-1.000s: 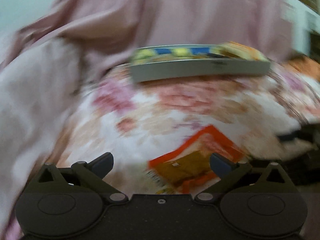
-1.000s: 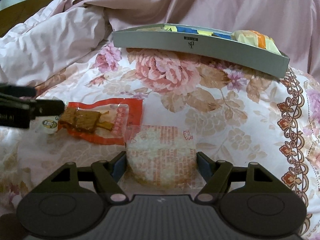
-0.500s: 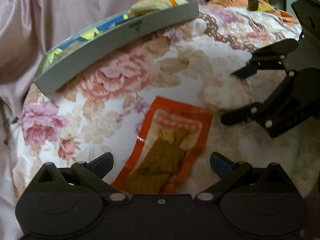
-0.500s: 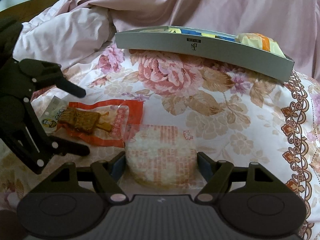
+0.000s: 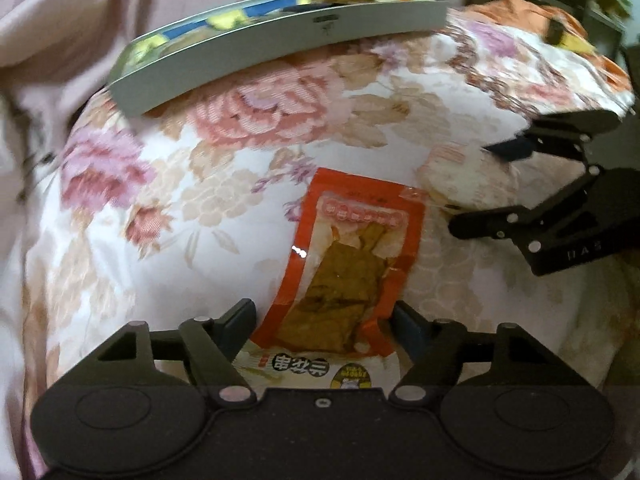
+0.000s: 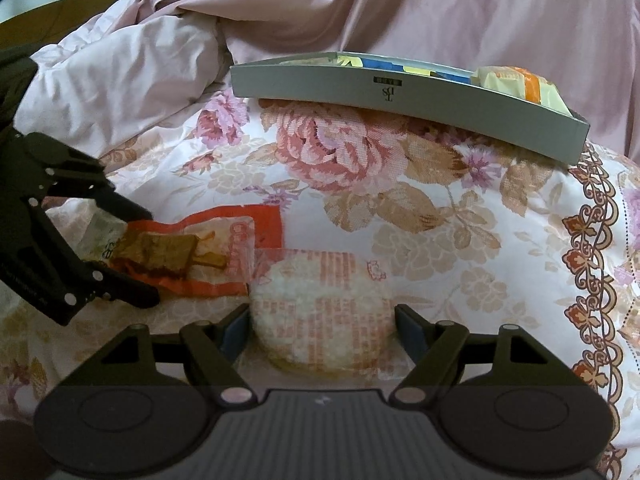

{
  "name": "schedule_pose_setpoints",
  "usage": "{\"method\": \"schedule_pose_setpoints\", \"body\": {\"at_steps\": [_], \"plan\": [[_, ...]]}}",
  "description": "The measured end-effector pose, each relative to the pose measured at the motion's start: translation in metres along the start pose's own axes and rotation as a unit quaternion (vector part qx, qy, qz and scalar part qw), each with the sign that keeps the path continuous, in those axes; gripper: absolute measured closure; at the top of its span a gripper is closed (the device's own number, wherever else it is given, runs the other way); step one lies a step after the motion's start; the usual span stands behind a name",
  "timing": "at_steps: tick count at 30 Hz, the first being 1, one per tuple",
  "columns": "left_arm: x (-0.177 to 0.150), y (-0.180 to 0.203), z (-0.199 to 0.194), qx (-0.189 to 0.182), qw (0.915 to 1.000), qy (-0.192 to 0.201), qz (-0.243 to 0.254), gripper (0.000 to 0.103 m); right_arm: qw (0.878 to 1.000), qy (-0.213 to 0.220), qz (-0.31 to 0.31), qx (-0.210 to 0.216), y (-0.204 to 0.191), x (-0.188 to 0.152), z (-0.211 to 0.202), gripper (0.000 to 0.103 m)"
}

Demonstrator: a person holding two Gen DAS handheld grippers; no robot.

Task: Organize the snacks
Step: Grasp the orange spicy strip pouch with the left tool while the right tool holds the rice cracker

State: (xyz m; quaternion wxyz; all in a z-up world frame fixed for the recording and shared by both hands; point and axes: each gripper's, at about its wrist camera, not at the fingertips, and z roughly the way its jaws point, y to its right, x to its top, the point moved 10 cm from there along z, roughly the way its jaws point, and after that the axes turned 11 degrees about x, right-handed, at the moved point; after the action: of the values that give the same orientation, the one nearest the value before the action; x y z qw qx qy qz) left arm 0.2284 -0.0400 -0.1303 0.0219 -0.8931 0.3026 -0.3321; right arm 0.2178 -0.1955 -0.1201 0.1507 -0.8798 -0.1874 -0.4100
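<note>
Left wrist view: left gripper (image 5: 322, 316) is wide open around the orange packet (image 5: 344, 264), not gripping yet. Right wrist view: right gripper (image 6: 320, 324), also open, straddles the rice cracker (image 6: 320, 304). Both snacks lie on the floral quilt (image 6: 460, 220); the grey box (image 6: 400, 96) already holds several.

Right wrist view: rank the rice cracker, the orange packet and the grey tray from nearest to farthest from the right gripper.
1. Rice cracker: between the open right gripper fingers.
2. Orange packet: left, beside the cracker.
3. Grey tray: far back on the quilt.
</note>
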Motion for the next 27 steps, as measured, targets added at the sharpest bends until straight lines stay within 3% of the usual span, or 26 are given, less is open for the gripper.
{"method": "schedule_pose_setpoints", "body": {"at_steps": [4, 10, 12, 17, 24, 27], "plan": [[-0.007, -0.003, -0.007, 0.037, 0.9952, -0.019, -0.089, 0.031, 1.0, -0.002, 0.003, -0.005, 0.003, 0.002, -0.001, 0.024], [-0.015, 0.005, -0.018, 0.035, 0.9703, -0.037, -0.236, 0.032, 1.0, -0.008, 0.007, -0.003, 0.005, 0.001, -0.003, 0.024], [-0.015, 0.01, -0.017, 0.052, 0.9701, -0.031, -0.235, 0.03, 1.0, -0.01, 0.006, 0.0, 0.003, 0.001, -0.003, 0.024], [-0.011, 0.02, -0.013, 0.08, 0.9796, -0.015, -0.184, 0.025, 1.0, -0.011, 0.001, -0.003, 0.003, -0.001, -0.006, 0.024], [-0.006, 0.019, -0.007, 0.091, 0.984, -0.005, -0.153, 0.018, 1.0, -0.005, 0.005, -0.004, 0.007, -0.002, -0.005, 0.021], [-0.006, 0.018, -0.006, 0.094, 0.9847, -0.001, -0.147, 0.021, 1.0, 0.0, 0.0, -0.006, 0.006, -0.002, -0.004, 0.02]]}}
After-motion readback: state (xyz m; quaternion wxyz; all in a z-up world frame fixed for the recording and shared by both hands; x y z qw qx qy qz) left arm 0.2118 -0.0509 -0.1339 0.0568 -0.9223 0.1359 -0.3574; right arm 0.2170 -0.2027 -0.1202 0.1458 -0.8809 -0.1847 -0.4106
